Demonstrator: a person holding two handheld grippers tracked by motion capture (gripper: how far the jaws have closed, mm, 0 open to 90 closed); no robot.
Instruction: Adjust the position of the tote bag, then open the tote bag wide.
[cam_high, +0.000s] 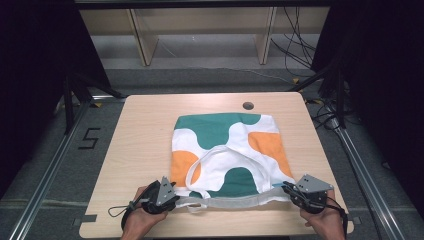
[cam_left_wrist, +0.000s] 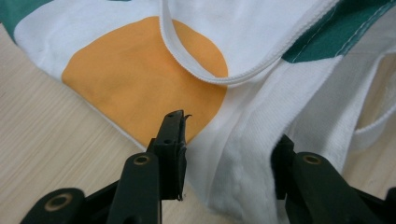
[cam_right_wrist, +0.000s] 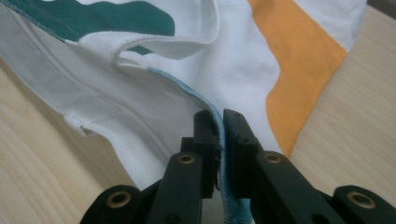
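A tote bag (cam_high: 225, 150) printed in green, orange and white lies flat on the wooden table (cam_high: 145, 130), its mouth toward the person and its white handles (cam_high: 220, 160) looped back over the body. The right gripper (cam_high: 289, 189) sits at the bag's near right corner with its jaws pinched together on the fabric — in its own view a blue-stitched edge (cam_right_wrist: 205, 105) runs straight down between them. The left gripper (cam_high: 172, 192) is at the near left corner, jaws spread wide either side of a bunched fold of white cloth (cam_left_wrist: 233, 163), not closed on it. Between the two, the bag's opening hem (cam_high: 235, 201) stretches along the table's near edge.
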